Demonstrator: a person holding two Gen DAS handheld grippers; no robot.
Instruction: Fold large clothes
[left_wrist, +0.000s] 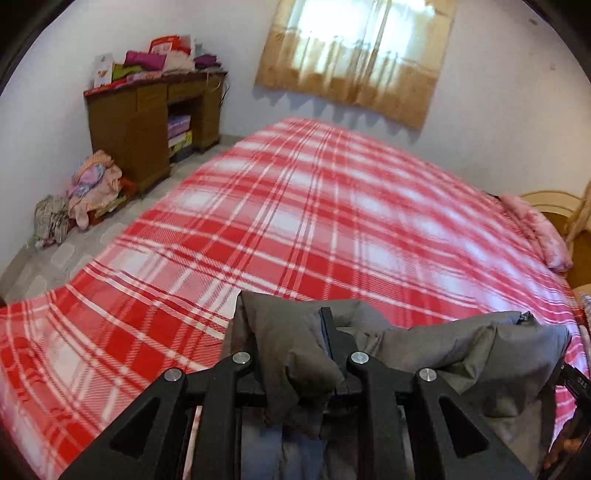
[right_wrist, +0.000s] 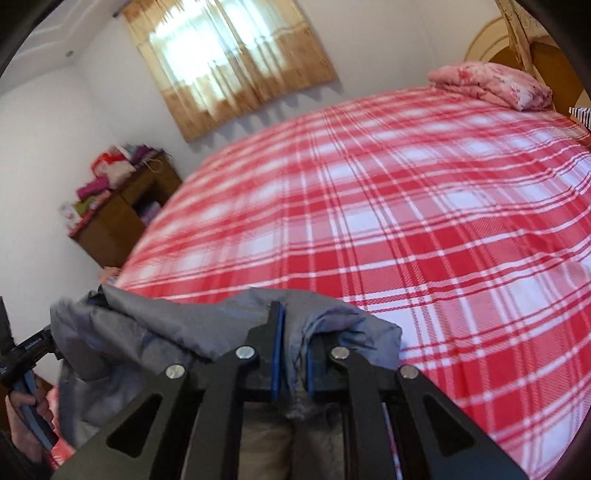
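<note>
A grey padded garment (left_wrist: 443, 354) hangs between my two grippers above the near edge of the bed. My left gripper (left_wrist: 295, 343) is shut on one bunched part of it; the cloth drapes over the fingers and hides the left one. My right gripper (right_wrist: 293, 332) is shut on another part of the same garment (right_wrist: 147, 339), with cloth pinched between its blue pads (right_wrist: 275, 354). The garment's lower part hangs out of sight below both views. The other handle and the person's hand (right_wrist: 26, 406) show at the right wrist view's left edge.
The bed carries a red and white plaid cover (left_wrist: 314, 206). A folded pink quilt (right_wrist: 491, 85) lies at the headboard end. A brown desk (left_wrist: 147, 125) piled with clothes stands by the wall, with a clothes heap (left_wrist: 85, 192) on the floor beside it. A curtained window (left_wrist: 358, 48) is behind.
</note>
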